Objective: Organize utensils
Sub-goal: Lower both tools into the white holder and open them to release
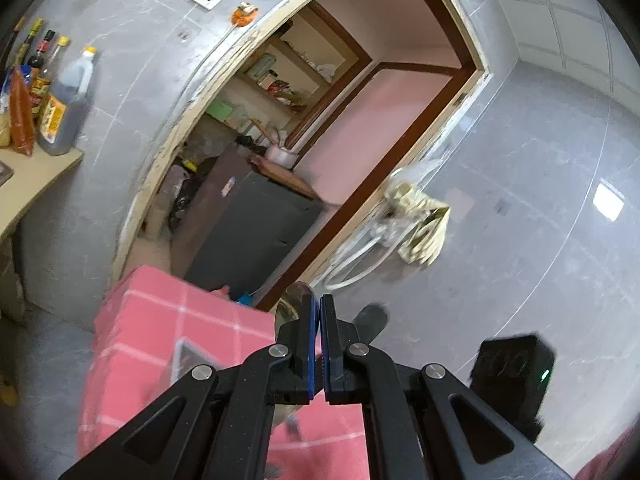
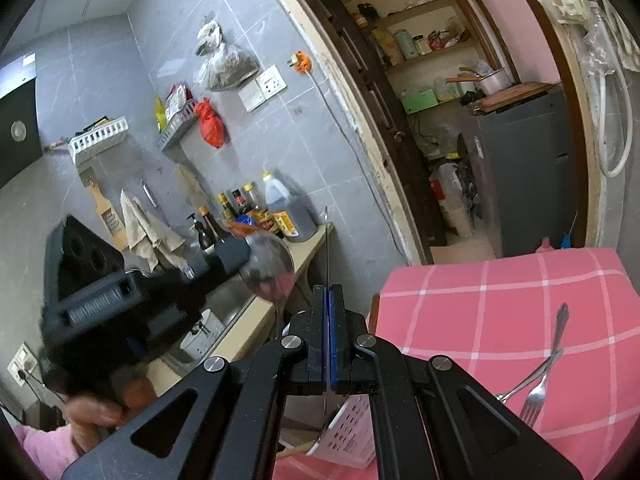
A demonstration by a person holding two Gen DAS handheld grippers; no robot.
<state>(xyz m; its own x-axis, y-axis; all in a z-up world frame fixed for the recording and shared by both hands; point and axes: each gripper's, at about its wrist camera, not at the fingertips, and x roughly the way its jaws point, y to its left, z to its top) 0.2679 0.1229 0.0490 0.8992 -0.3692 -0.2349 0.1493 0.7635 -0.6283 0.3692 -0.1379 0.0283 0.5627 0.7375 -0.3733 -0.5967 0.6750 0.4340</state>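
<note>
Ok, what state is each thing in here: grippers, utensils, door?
Left gripper: shut on the spoon.
Right gripper: shut on a thin metal utensil, upright.
Fork: lying on the pink cloth, crossed with another utensil.
Basket: partly hidden, contents unseen.
Door: open.

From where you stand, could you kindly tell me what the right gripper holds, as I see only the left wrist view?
Observer: The right gripper is shut on a thin metal utensil, seen edge-on; I cannot tell which kind.
Operator: Thank you. Is any cutlery lying loose?
Observer: Yes, a fork lies on the pink checked tablecloth, crossed with a second utensil.
Operator: Is there a container nearby?
Observer: A white perforated basket shows beneath the right gripper.
</note>
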